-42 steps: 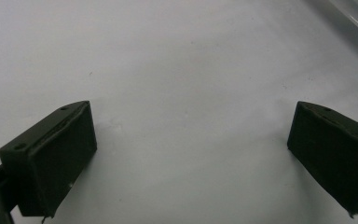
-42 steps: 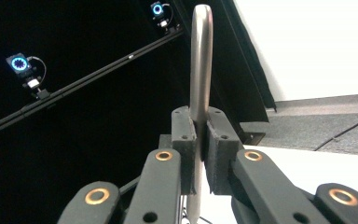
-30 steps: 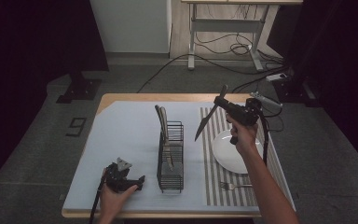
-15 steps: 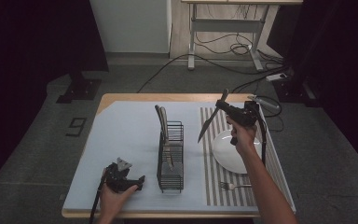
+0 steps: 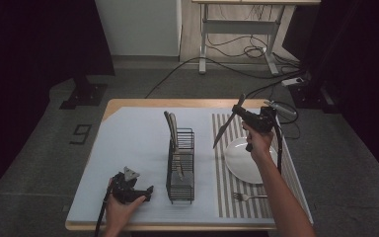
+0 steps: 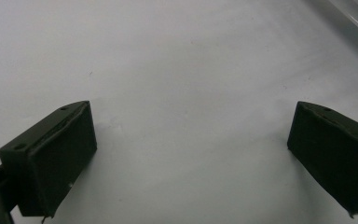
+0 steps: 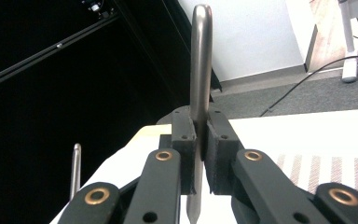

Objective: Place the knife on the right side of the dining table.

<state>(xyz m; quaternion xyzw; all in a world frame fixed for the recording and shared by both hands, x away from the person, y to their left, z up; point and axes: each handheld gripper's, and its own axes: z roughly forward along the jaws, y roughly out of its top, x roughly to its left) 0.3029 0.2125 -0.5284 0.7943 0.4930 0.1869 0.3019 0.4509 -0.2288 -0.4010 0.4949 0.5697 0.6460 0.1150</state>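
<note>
1. A knife [image 5: 228, 123] is held up in the air above the striped mat [image 5: 237, 197], its metal blade slanting down and left toward the wire rack [image 5: 181, 165], its handle end raised.
2. In the right gripper view the knife [image 7: 199, 84] is seen edge-on, pinched tight between the two black jaws of the right gripper [image 7: 199, 158].
3. The right gripper [image 5: 250, 118] is raised over the far edge of the white plate [image 5: 249, 163].
4. A fork [image 5: 249, 196] is lying near the plate.
5. The left gripper [image 5: 137, 190] is rested on the table [image 5: 128, 138], jaws spread wide, nothing between them.
</note>
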